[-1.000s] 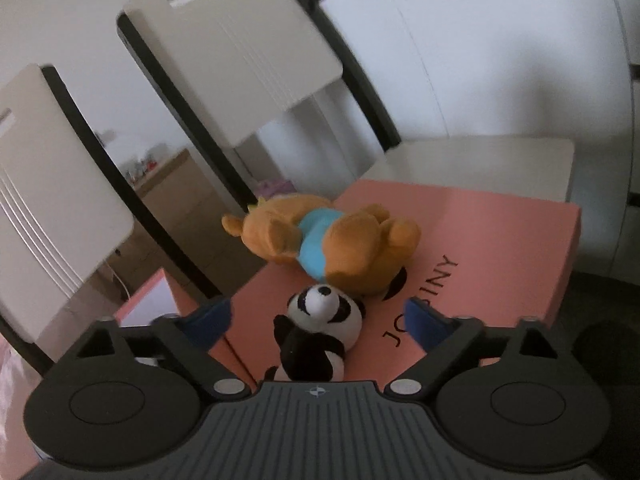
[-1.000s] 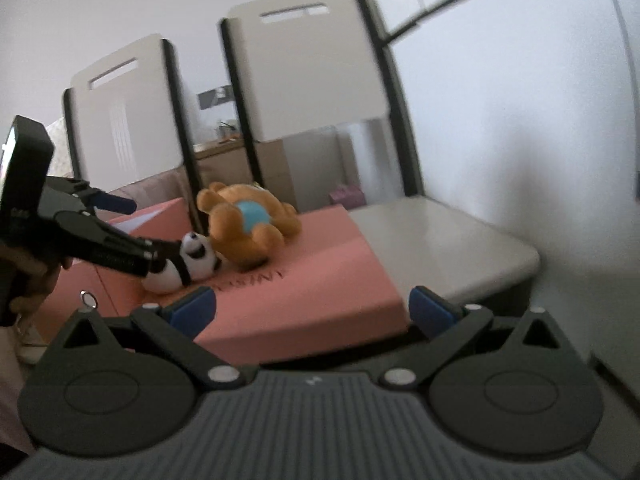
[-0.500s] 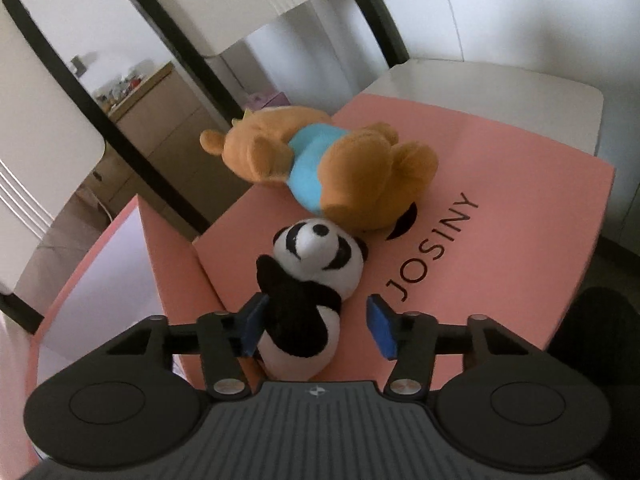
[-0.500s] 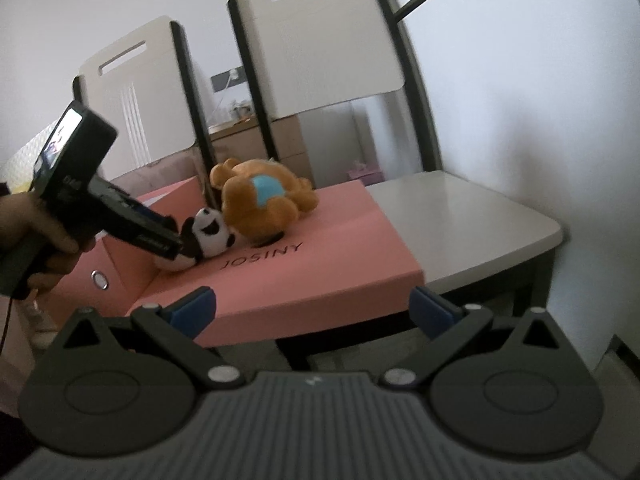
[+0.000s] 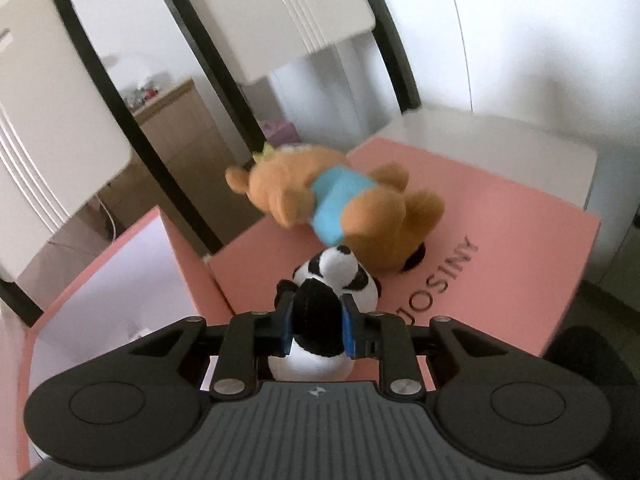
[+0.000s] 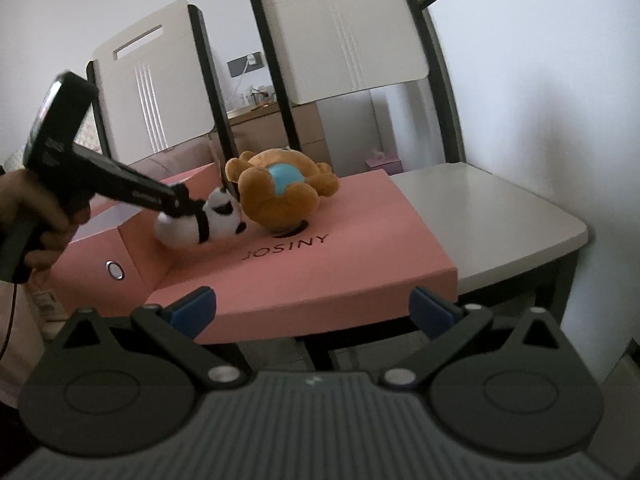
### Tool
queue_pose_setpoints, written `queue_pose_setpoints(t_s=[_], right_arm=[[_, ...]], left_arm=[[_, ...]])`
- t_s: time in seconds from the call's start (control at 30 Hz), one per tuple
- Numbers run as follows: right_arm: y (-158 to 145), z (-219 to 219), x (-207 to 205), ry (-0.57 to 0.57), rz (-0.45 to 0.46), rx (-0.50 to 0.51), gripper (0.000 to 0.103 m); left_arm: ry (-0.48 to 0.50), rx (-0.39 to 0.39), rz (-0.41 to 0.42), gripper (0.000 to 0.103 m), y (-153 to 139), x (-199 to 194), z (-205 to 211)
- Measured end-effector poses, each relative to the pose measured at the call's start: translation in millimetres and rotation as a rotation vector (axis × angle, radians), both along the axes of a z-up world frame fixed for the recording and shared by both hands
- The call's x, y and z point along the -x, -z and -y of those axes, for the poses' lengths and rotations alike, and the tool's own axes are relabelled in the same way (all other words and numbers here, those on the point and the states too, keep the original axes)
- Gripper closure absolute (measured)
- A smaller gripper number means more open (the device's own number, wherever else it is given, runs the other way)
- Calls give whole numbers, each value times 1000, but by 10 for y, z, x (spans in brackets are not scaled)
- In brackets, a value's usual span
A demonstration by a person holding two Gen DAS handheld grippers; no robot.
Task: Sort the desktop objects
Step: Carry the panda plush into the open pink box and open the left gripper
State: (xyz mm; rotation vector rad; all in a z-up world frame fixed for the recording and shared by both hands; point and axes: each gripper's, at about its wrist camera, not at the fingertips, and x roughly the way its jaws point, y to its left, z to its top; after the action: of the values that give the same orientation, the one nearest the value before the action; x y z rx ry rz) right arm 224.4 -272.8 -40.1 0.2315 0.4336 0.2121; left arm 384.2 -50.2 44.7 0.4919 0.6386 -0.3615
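My left tool (image 5: 316, 322) is clamped on the panda (image 5: 320, 320) at lower centre, so I should lift straight up, clear of the bear (image 5: 340, 204), right tool (image 6: 312, 308) wide open, empty.

Fuzzy plush panda (image 5: 334, 280) on a matt, probably cardboard, pink box (image 5: 500, 232).

Two white chairs (image 6: 344, 36) with black frames stand at the far side. Between them, farther back, a wooden cabinet (image 6: 276, 128) sits below a wall socket (image 6: 246, 65). White wall on the right.
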Motion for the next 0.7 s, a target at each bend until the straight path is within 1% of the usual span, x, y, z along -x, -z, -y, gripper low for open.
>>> queue_pose_setpoints(t_s=[0.2, 0.3, 0.4, 0.57, 0.7], right_arm=[[-83, -159, -114, -56, -3, 8, 0], [-116, -260, -180, -88, -14, 6, 0], [-157, -369, -233, -120, -21, 6, 0], [-214, -566, -328, -174, -39, 11, 0], [-270, -715, -383, -206, -56, 13, 0]], left_arm=[[-29, 112, 75, 76, -380, 110, -277], [-68, 129, 128, 77, -538, 157, -464], [-134, 148, 164, 77, -665, 162, -750], [-252, 158, 210, 77, -732, 176, -1251], [-323, 167, 206, 77, -671, 184, -1635]])
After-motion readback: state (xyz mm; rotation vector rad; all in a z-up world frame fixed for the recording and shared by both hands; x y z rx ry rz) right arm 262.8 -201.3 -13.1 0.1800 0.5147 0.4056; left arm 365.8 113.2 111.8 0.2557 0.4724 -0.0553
